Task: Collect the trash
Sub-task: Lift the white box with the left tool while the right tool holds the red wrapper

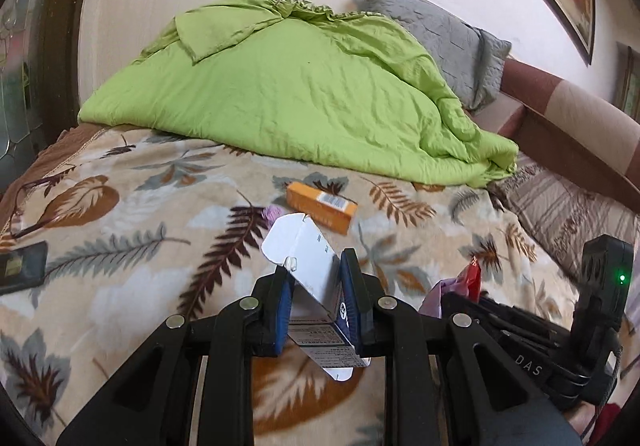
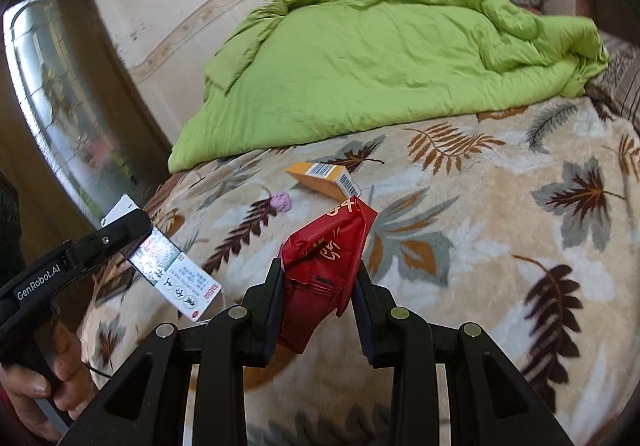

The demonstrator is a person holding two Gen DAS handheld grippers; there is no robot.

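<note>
My left gripper (image 1: 318, 270) is shut on a flattened white carton (image 1: 308, 266) with printed text, held above the bed. From the right wrist view the same carton (image 2: 172, 266) juts from the left gripper (image 2: 128, 230) at the lower left. My right gripper (image 2: 320, 270) is shut on a crumpled red wrapper (image 2: 324, 246). That red wrapper (image 1: 472, 278) also peeks out at the lower right of the left wrist view. An orange box (image 1: 320, 205) with a barcode lies on the leaf-patterned blanket ahead, and a small purple crumpled scrap (image 2: 280, 201) lies just left of the orange box (image 2: 324, 177).
A green duvet (image 1: 304, 85) is heaped at the far side of the bed, with a grey pillow (image 1: 448, 33) behind it. A dark flat object (image 1: 22, 266) lies on the blanket at the left. A person's hand (image 2: 52, 378) grips the left handle. A door (image 2: 52, 93) stands left.
</note>
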